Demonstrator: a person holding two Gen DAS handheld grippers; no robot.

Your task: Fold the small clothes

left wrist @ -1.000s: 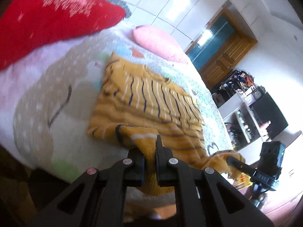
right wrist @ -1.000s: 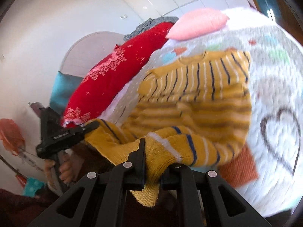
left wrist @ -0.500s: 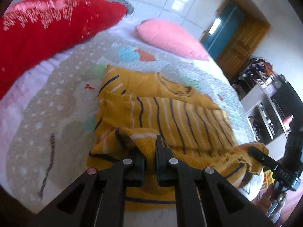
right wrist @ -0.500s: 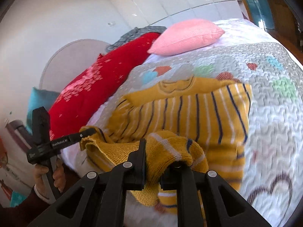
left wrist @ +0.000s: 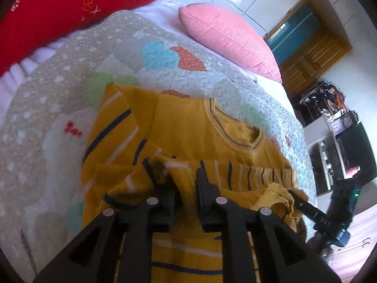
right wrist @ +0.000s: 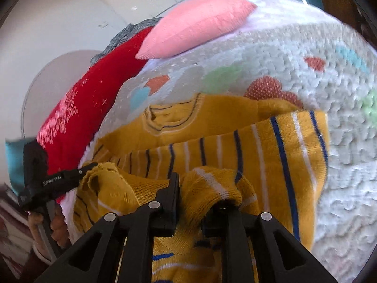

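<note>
A mustard-yellow striped sweater (left wrist: 188, 127) lies on the quilted bedspread (left wrist: 42, 141), its neckline toward the pillow end and its hem lifted over the body toward the collar, so the striped fold sits just short of the neck opening. The left gripper (left wrist: 185, 184) is clenched on a bunch of the hem near the bed's near edge, knit pinched between its two black fingers (left wrist: 205, 186). The right gripper (right wrist: 190, 191) grips another bunch of the same hem, cloth bulging up between and over its fingers (right wrist: 173, 188); each tool shows in the other's view, at the sweater's opposite lower corners. Beyond the collar the bedspread runs bare, with its heart patches, up to a pink pillow (left wrist: 226, 37) at the head end. A red cushion (left wrist: 70, 7) with white embroidery lines the left side edge of the bed, a grey knit item (right wrist: 122, 40) showing behind it. On the right side, the quilt lies bare from the sweater's edge to the edge of the bed. Past that edge stand a wooden door (left wrist: 311, 56) and shelving with a dark screen (left wrist: 353, 155); what the shelves hold is too small to tell.
</note>
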